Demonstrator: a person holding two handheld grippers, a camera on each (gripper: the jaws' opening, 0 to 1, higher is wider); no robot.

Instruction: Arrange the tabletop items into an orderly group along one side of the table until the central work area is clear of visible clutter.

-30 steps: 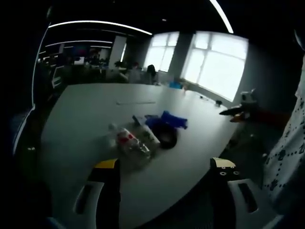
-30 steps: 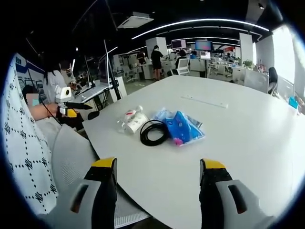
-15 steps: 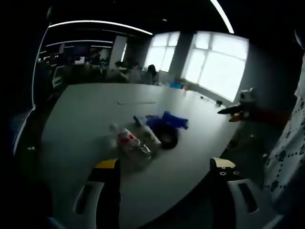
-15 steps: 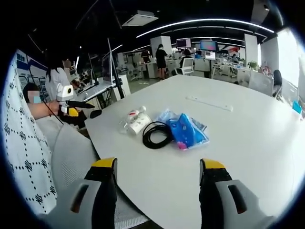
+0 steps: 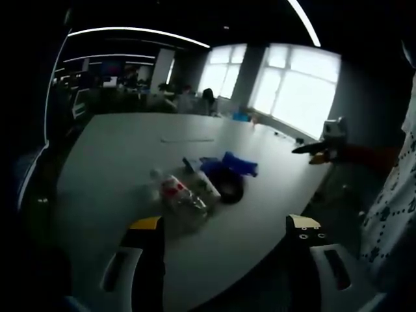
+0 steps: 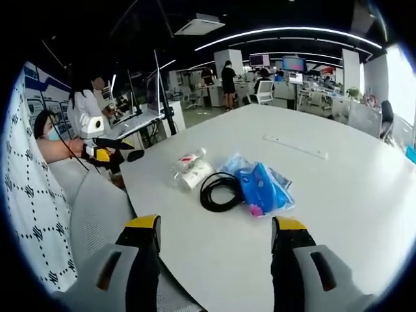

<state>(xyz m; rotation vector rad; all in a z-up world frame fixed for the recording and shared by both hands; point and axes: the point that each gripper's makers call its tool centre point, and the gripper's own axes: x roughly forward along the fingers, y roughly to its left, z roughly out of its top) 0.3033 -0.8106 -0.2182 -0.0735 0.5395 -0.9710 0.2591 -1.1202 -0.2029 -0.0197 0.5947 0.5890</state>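
While both grippers (image 5: 224, 231) (image 6: 214, 234) gape empty, one bottle (image 6: 190, 168), one cable coil (image 6: 220, 191), one blue pack (image 6: 260, 188)

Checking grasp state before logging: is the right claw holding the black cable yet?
No. In the right gripper view the right claw is open and empty, well short of the coiled black cable, which lies on the white table.

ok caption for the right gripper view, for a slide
Open right gripper faces a bottle, coiled black cable and blue packet clustered on a white table.

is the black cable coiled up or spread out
Coiled: the black cable lies in a tight loop on the white table, between the plastic bottle and the blue packet.
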